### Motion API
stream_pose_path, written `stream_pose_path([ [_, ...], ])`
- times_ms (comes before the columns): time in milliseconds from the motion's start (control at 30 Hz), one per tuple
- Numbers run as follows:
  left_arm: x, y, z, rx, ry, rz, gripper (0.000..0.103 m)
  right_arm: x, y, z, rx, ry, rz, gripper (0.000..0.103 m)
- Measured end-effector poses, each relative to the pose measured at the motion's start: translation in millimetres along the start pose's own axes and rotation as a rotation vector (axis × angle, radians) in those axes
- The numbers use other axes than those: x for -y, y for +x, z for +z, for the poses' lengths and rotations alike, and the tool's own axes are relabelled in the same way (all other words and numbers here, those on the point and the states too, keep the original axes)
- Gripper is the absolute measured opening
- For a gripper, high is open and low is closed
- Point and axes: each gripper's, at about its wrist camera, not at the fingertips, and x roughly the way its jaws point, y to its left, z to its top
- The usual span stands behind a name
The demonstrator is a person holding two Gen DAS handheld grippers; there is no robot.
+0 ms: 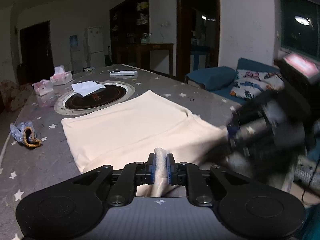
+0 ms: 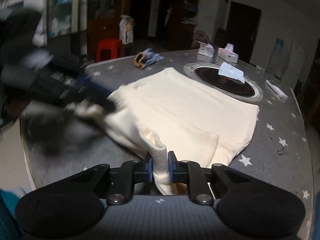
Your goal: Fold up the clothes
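Cream garment (image 1: 128, 124) lies spread across the middle of the starry desk (image 1: 46, 160), its near edge bunched and pinched at bottom centre by both the left gripper (image 1: 160, 167) and right gripper (image 2: 160, 167), fingers closed on cloth.

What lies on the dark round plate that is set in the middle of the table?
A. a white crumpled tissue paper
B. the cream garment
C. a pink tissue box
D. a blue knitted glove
A: a white crumpled tissue rests on the near-left edge of the dark round plate, while the glove, the boxes and the cream garment lie on the table beside it.
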Motion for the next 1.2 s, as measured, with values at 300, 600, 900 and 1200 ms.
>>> stream_pose_path([
  [300,11.7,-5.2,-25.8,-0.038,0.174,0.103,0.050,13.2,-7.5,12.3,0.031,0.068,0.014,0.011],
  [600,11.1,-12.6,-28.4,-0.048,0.152,0.057,0.007,1.7,-26.1,1.6,0.078,0.081,-0.018,0.007],
  [900,37.8,-82.7,-26.1,0.010,0.034,-0.055,0.006,-22.1,-100.0,-5.8,0.093,0.049,0.024,0.007],
  [1200,48.0,-112.5,-3.2,0.068,0.027,-0.077,0.006,-32.9,-143.3,-0.9,0.090,0.043,0.044,0.007],
])
